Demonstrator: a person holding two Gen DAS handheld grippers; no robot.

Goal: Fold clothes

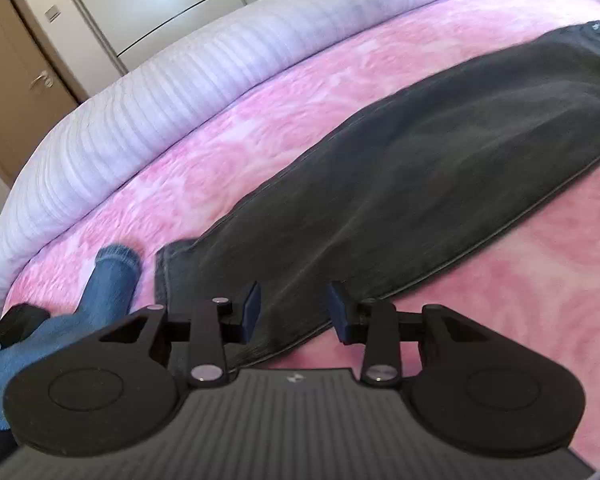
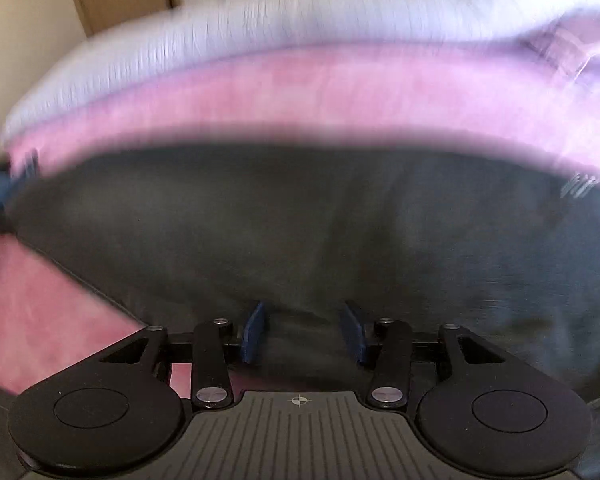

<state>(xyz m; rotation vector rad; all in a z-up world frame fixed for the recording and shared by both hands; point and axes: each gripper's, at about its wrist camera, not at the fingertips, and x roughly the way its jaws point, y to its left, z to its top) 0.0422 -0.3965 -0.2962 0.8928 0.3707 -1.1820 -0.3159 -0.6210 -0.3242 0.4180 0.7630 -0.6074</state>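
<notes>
Left gripper [image 1: 294, 310] jaws apart, nothing pinched, hovering over the hem end of the dark trousers [image 1: 420, 160] laid lengthwise on the pink bed [image 1: 260, 128]. Right gripper [image 2: 306, 330] likewise released above the same cloth (view badly blurred). Blue jeans [image 1: 100, 292] lie left; white duvet [image 1: 180, 80] behind. No legible writing.

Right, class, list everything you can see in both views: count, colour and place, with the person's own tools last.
dark trousers: one, charcoal, laid flat across the bed cover
blue jeans: one, blue, at the cover's left end
bed cover: one, pink, under the clothes
duvet: one, white ribbed, bunched behind the cover
door: one, brown, far left
left tool: one, black, open over the trouser hem
right tool: one, black, open over the trousers
</notes>
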